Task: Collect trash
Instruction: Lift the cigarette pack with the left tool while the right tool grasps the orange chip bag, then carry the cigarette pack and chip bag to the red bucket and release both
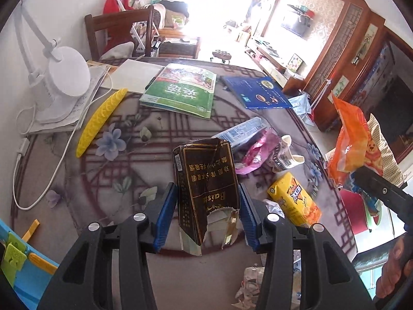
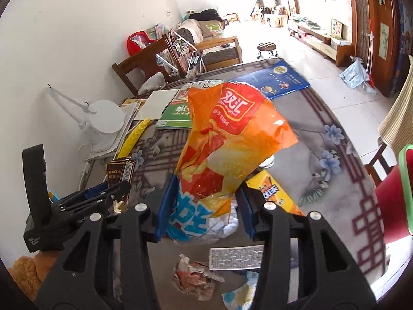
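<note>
My left gripper (image 1: 206, 191) is shut on a torn dark brown cigarette pack (image 1: 206, 170), its blue pads pressing both sides, held above the patterned table (image 1: 129, 170). My right gripper (image 2: 206, 184) is shut on a crumpled orange snack bag (image 2: 232, 129), which stands up over the table. From the left wrist view the orange bag (image 1: 348, 142) hangs at the right with the right gripper (image 1: 361, 178) below it. The right wrist view has the left gripper (image 2: 116, 188) and the pack (image 2: 121, 168) at its left.
On the table lie a yellow drink carton (image 1: 294, 199), a pink wrapper (image 1: 255, 152), a blue-white wrapper (image 1: 240, 131) and crumpled paper (image 2: 193, 276). A white lamp (image 1: 67, 77), green book (image 1: 180, 90) and blue book (image 1: 258, 93) sit farther back. A wooden chair (image 1: 118, 31) stands behind.
</note>
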{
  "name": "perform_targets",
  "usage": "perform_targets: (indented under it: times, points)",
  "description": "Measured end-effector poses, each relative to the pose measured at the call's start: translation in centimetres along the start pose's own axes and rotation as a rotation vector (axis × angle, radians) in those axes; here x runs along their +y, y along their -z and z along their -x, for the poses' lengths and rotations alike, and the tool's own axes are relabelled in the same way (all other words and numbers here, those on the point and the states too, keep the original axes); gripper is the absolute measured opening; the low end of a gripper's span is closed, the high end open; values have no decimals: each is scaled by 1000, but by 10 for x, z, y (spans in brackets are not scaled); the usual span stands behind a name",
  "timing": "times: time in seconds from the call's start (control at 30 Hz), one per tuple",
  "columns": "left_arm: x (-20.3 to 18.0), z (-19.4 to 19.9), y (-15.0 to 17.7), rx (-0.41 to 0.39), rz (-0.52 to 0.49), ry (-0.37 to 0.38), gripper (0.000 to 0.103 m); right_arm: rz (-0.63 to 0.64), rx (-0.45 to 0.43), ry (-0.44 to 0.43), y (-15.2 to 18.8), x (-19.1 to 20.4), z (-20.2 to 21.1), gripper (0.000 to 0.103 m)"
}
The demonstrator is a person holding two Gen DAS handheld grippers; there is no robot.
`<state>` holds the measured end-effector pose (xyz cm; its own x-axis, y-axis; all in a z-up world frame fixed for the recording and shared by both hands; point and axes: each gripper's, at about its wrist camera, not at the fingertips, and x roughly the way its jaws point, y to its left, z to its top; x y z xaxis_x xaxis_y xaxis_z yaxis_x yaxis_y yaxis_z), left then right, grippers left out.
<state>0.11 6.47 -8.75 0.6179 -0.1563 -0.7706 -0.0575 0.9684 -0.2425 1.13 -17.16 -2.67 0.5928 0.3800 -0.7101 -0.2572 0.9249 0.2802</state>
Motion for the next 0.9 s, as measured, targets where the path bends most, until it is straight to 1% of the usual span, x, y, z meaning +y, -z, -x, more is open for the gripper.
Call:
perform_targets:
  times: [0.23,0.4,0.5,0.7,0.8,0.9]
  points:
    - [-7,-4,7,21,0,-9,45,12,-9,5,8,-6,9,44]
    - [-21,-10,13,53,-17,-15,45,-3,-11,7,14,-17,19,44]
    - [-33,-10,13,48,-35,-24,45,2,-24,7,15,-27,25,44]
    - [-67,-7,12,16,-20,-54,45,25,-19,-26,15,-56,35,44]
    - [-95,-10,12,21,4,-56,45,36,-18,-36,12,-80,47,44]
    - [-125,-12,11,4,3,-57,45,55,-31,-32,7,-109,61,44]
